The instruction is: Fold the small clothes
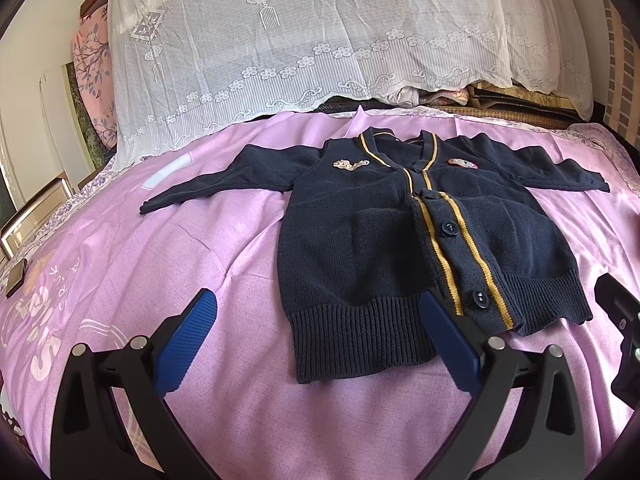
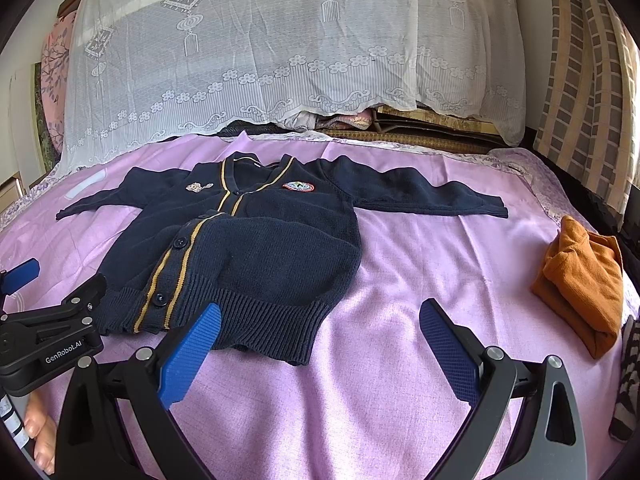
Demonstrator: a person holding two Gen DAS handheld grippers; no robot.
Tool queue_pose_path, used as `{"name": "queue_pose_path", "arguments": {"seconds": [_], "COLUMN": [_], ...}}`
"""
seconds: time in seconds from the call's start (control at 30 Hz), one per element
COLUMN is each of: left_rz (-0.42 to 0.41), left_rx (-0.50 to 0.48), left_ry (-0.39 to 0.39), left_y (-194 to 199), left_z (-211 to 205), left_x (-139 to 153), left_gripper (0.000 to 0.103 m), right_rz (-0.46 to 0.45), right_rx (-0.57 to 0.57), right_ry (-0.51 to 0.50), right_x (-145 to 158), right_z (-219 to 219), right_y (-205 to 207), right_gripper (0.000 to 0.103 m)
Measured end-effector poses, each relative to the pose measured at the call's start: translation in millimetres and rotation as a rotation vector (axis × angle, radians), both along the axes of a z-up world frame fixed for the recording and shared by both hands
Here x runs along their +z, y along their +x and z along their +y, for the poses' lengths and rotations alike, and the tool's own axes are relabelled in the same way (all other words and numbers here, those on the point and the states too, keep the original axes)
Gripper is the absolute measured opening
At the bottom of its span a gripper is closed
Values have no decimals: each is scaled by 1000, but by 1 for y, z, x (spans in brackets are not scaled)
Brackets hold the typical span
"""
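Observation:
A small navy cardigan (image 1: 360, 240) with yellow stripes, dark buttons and two chest badges lies flat, front up, sleeves spread, on the pink bed sheet (image 1: 200, 240). It also shows in the right wrist view (image 2: 256, 248). My left gripper (image 1: 320, 320) is open and empty, hovering over the hem's left corner. My right gripper (image 2: 320, 328) is open and empty, just in front of the hem's right corner. The left gripper also shows at the left edge of the right wrist view (image 2: 60, 312).
A folded orange garment (image 2: 580, 280) lies on the sheet at the right. A striped cloth (image 2: 628, 380) sits at the right edge. A pile under a white lace cover (image 1: 320, 40) stands behind the cardigan. A phone (image 1: 16, 276) lies at the far left.

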State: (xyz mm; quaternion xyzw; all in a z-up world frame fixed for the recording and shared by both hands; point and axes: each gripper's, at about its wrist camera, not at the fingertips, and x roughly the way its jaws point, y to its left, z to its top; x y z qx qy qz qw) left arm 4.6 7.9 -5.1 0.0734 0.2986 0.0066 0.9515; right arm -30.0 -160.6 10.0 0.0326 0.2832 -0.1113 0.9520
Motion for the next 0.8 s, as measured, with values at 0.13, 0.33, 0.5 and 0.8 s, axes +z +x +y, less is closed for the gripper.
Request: {"name": "queue_pose_path", "arguments": {"seconds": [0.13,0.33,0.5,0.8], "left_rz": [0,4,6,8], "left_rx": [0,-1,0,-1], "left_ry": [0,1,0,1], "left_y": [0,0,-1,0], "left_z": [0,0,0,1], "left_x": [0,0,-1,-1], "left_gripper": [99,99,99,99], "right_rz": [1,2,3,3], "right_rx": [1,1,1,1], "right_ry": [-1,-2,-2,-3], "right_x": [0,-1,-1,-1], "right_z": [1,1,0,0], "right_y": [0,0,0,0], "right_gripper": [100,100,100,100]}}
